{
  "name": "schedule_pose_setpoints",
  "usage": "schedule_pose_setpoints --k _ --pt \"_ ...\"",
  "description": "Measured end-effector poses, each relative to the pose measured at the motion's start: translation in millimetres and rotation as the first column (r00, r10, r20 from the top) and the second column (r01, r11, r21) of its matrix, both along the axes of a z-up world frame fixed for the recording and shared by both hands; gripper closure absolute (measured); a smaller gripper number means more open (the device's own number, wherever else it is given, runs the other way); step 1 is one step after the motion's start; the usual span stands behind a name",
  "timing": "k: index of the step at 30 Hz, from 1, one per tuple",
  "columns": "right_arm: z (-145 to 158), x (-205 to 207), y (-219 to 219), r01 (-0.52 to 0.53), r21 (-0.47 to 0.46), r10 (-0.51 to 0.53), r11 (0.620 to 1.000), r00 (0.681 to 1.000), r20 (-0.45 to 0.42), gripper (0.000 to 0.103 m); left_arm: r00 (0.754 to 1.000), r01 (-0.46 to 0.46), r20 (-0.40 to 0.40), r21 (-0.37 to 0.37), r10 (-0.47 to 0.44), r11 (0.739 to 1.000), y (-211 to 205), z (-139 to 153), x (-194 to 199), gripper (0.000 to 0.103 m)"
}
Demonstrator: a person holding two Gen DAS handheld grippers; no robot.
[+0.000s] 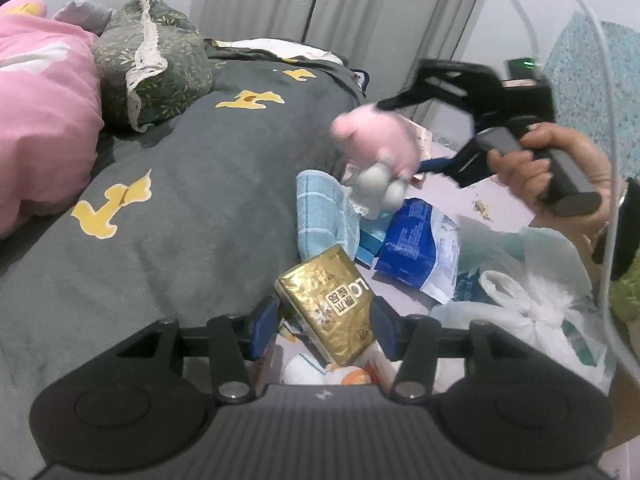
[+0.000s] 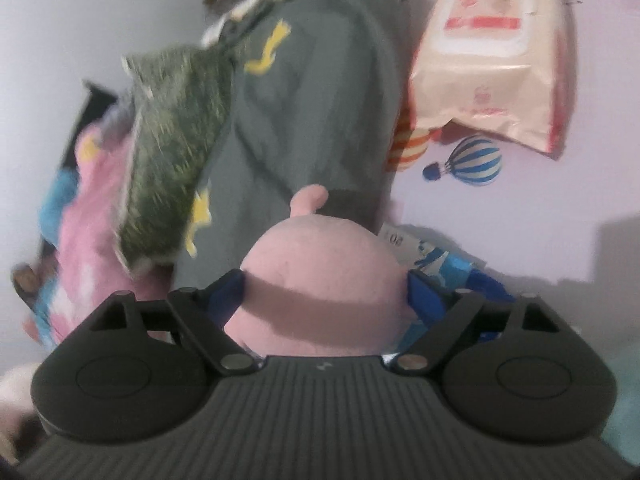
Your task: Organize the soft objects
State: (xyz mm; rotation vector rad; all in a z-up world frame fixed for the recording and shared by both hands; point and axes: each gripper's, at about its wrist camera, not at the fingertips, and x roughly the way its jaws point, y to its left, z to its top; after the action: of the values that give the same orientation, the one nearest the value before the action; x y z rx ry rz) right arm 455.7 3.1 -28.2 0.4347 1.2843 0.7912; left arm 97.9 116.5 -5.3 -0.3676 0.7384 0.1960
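Right tool [image 2: 324,296]: clamped on pink plush toy [image 2: 320,284] — lifted, unplaced.
Left tool [image 1: 324,324]: spread around gold packet [image 1: 328,304].
Remaining: towel [image 1: 326,212], packets — unsorted on bed [image 1: 180,200].

Bed sheet [image 1: 496,204], grey quilt [image 1: 192,184], wipes pack [image 2: 492,52], blue pouch [image 1: 416,244]

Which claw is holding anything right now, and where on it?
Right claw straddles the pink plush toy at its round body. Gold packet sits between the left claw pads, apparently ungripped; both holds uncertain.
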Motion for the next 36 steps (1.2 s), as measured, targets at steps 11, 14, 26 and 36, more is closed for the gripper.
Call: schedule_pose_setpoints --k 11,14,26,36 --pt "14.2 20.4 -66.2 0.148 -0.013 -0.149 0.989 0.989 -0.021 0.012 0.997 0.074 0.004 0.002 -0.074 0.997 -14.5 10.4 -20.8 0.049" --pt "13.5 11.9 -77.4 0.146 -0.009 -0.146 0.989 0.989 -0.038 0.012 0.995 0.102 -0.006 0.001 -0.102 0.995 -20.1 11.2 -33.0 0.050" --pt "59.3 -96.0 -105.7 -0.066 0.097 0.064 0.993 0.998 0.022 0.014 0.985 0.167 -0.027 -0.103 -0.170 0.981 -43.9 -9.5 -52.6 0.062" --pt "55.6 -147.6 -116.2 -0.088 0.174 0.094 0.981 0.995 -0.024 0.029 0.974 0.218 -0.044 -0.060 -0.221 0.974 -65.2 -6.4 -56.3 0.061"
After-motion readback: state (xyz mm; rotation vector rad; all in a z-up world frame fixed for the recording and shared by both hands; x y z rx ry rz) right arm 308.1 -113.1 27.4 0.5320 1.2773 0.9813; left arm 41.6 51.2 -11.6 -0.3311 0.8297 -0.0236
